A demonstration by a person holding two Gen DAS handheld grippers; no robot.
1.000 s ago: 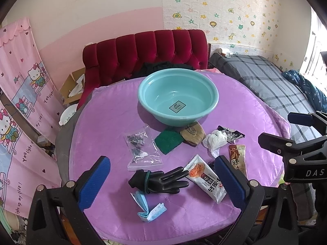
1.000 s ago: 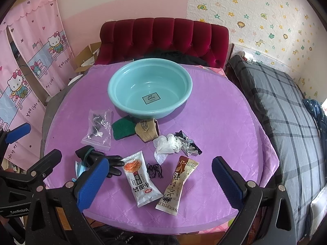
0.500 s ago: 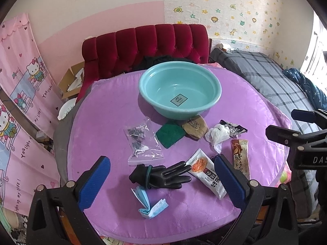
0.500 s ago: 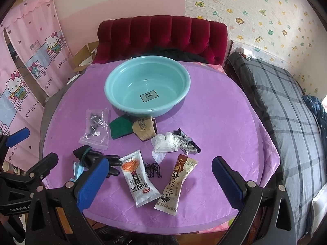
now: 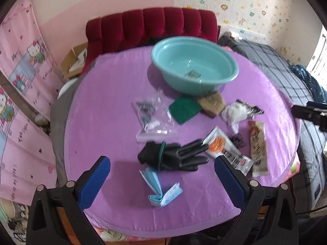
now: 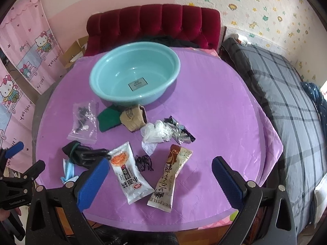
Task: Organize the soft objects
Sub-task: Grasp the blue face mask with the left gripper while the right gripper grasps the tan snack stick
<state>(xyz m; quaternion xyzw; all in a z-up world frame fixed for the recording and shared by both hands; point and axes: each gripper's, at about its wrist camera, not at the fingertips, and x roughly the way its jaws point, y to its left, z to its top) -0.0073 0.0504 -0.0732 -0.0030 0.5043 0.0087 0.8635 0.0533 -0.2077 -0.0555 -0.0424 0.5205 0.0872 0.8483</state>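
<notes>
A purple round table (image 5: 114, 94) holds a teal basin (image 5: 179, 61) (image 6: 122, 77) at the back. In front of it lie a black glove (image 5: 173, 155) (image 6: 85, 153), a folded blue face mask (image 5: 161, 187) (image 6: 68, 169), a green pad (image 5: 184, 108) (image 6: 108, 118), a tan pouch (image 5: 212, 103) (image 6: 132, 116) and a crumpled white plastic bag (image 5: 235, 113) (image 6: 155, 132). My left gripper (image 5: 161, 160) hangs open just above the glove and mask. My right gripper (image 6: 161, 161) is open over two snack packets (image 6: 127, 169) (image 6: 169, 175). Neither holds anything.
A clear zip bag (image 5: 153, 118) (image 6: 83, 120), black hair ties (image 6: 145, 162) and a dark foil wrapper (image 6: 179, 131) also lie on the table. A red tufted headboard (image 6: 153, 22) stands behind it, a plaid-covered bed (image 6: 286, 94) to the right, pink curtains (image 5: 22, 81) to the left.
Both grippers have come forward and lower over the table's near edge. The left view has swung left and is blurred. Nothing on the table has moved.
</notes>
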